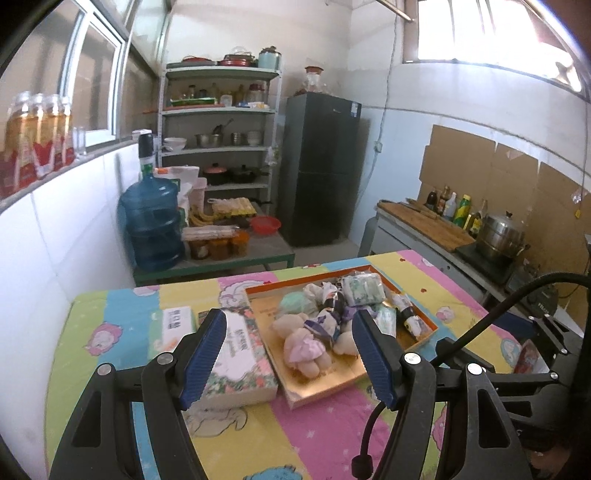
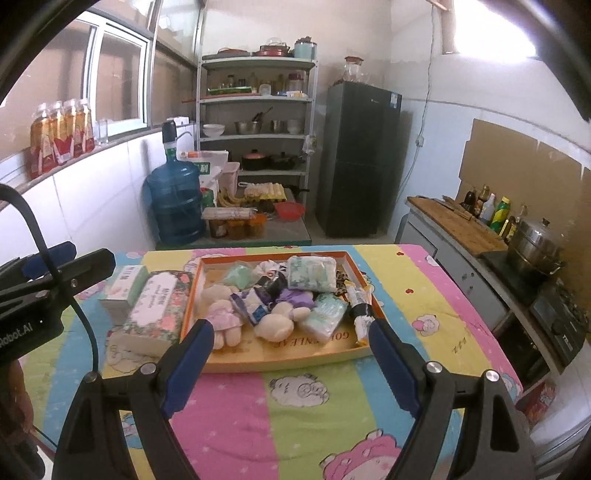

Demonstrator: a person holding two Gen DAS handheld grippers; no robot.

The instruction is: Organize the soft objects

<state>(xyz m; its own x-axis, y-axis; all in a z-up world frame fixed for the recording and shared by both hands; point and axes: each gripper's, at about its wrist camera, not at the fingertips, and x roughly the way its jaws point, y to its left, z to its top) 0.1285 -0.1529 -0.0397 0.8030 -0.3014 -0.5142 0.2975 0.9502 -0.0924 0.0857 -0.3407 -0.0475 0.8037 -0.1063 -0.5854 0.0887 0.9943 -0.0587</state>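
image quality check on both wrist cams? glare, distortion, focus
Left wrist: window at top right blown out, heavy fisheye bending of the walls, tray readable. Right wrist: milder glare at top right, black vignette in the corners, plush toys in focus; both sets of jaws open, slightly soft.

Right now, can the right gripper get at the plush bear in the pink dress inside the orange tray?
Probably yes. The right gripper is open and empty, facing the orange tray, and the bear in the pink dress lies uncovered near the tray's front left. Only the low rim stands between them.
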